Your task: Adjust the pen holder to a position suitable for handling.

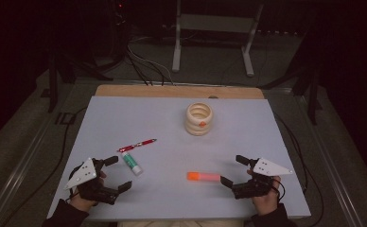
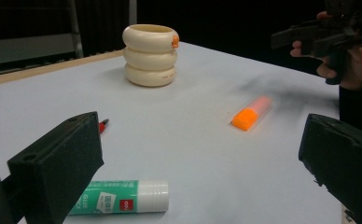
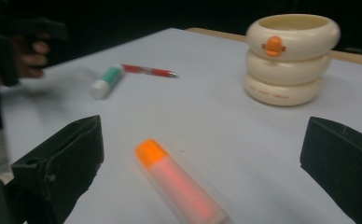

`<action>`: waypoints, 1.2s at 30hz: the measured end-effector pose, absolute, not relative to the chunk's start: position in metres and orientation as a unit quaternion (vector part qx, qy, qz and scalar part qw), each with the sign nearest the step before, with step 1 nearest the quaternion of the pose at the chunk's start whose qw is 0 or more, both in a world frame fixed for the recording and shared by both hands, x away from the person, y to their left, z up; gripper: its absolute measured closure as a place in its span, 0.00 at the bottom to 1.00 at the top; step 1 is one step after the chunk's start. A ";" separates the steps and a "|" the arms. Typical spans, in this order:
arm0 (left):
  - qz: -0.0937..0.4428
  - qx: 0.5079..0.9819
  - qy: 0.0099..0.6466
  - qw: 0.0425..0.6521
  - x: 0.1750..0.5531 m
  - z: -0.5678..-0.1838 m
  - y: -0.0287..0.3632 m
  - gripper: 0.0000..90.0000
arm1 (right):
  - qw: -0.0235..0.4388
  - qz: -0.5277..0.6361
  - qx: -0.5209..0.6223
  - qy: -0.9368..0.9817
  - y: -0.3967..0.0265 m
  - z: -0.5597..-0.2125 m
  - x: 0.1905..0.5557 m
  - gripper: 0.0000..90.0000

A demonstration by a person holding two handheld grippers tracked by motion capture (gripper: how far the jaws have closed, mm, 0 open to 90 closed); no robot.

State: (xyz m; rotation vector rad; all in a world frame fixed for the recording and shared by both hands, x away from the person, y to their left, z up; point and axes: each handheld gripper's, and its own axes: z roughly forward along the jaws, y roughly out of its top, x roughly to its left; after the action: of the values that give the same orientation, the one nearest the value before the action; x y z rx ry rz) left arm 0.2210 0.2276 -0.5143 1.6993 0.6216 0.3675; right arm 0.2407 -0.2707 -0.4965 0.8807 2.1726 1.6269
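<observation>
A cream ringed pen holder (image 1: 199,119) with an orange tab stands upright at the back middle of the white table (image 1: 125,118). An orange highlighter (image 1: 203,177) lies flat near the front, just left of my right gripper (image 1: 233,170), whose jaws stand wide open and empty. A green-and-white glue stick (image 1: 132,163) and a red pen (image 1: 137,145) lie to the right of my left gripper (image 1: 118,173), open too, nothing between its jaws. The left gripper view has the glue stick (image 2: 121,203) close by its left jaw. In the right gripper view the highlighter (image 3: 179,184) lies between the jaws, untouched.
A wooden strip (image 1: 179,91) edges the table's far side. Beyond it stand a white metal frame (image 1: 214,33) and cables on the dark floor. Cables trail down both sides of the table.
</observation>
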 end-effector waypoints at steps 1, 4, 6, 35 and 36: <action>0.159 0.734 0.268 0.604 0.221 -0.514 0.228 0.00 | 0.134 0.566 0.306 0.753 -0.271 -0.496 0.240 0.00; 0.158 0.734 0.268 0.604 0.221 -0.514 0.228 0.00 | 0.126 0.561 0.305 0.760 -0.271 -0.495 0.240 0.00; 0.157 0.735 0.267 0.603 0.221 -0.514 0.227 0.00 | 0.122 0.548 0.307 0.769 -0.269 -0.496 0.240 0.00; 0.154 0.731 0.271 0.607 0.221 -0.513 0.227 0.00 | 0.159 0.528 0.328 0.767 -0.251 -0.443 0.249 0.00; 0.154 0.731 0.271 0.607 0.221 -0.513 0.227 0.00 | 0.162 0.529 0.328 0.766 -0.251 -0.441 0.250 0.00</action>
State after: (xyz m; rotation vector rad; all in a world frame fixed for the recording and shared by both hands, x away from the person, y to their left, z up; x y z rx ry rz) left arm 0.2205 0.2266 -0.5130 1.6907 0.6263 0.3567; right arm 0.2498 -0.2510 -0.4408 0.9360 2.1844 1.5102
